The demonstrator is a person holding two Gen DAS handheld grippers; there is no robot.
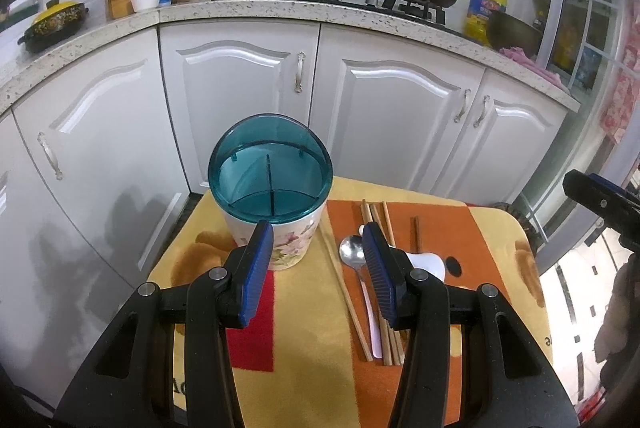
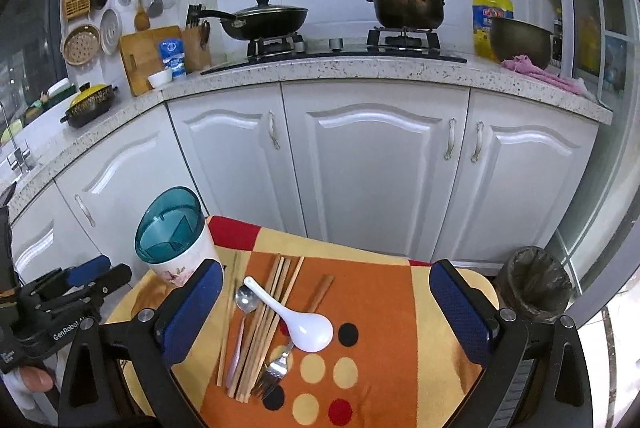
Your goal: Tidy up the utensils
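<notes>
The utensils lie loose on the patterned cloth point(image 2: 384, 292) covering my desk: a bundle of chopsticks point(image 2: 272, 312) running front to back, a metal spoon point(image 2: 247, 299) at their left side, a white soup spoon point(image 2: 306, 326) lying across them with its bowl on the right, and a fork point(image 2: 275, 368) just below that bowl, tines toward me. One more pair of chopsticks point(image 2: 320, 293) sits a little apart on the right. The holder point(image 2: 176, 240), a flowered cup with a teal divided insert, stands upright at the cloth's far left corner, and I see nothing in its compartments.

My left tongs point(image 1: 316, 240) hang above the cloth just in front of the holder, jaws partly open and gripping nothing. My right tongs point(image 2: 326, 282) hover over the utensil pile, spread wide and empty too.

Behind the desk are white cabinets point(image 2: 372, 164), and a bin point(image 2: 536, 282) stands to the right.
</notes>
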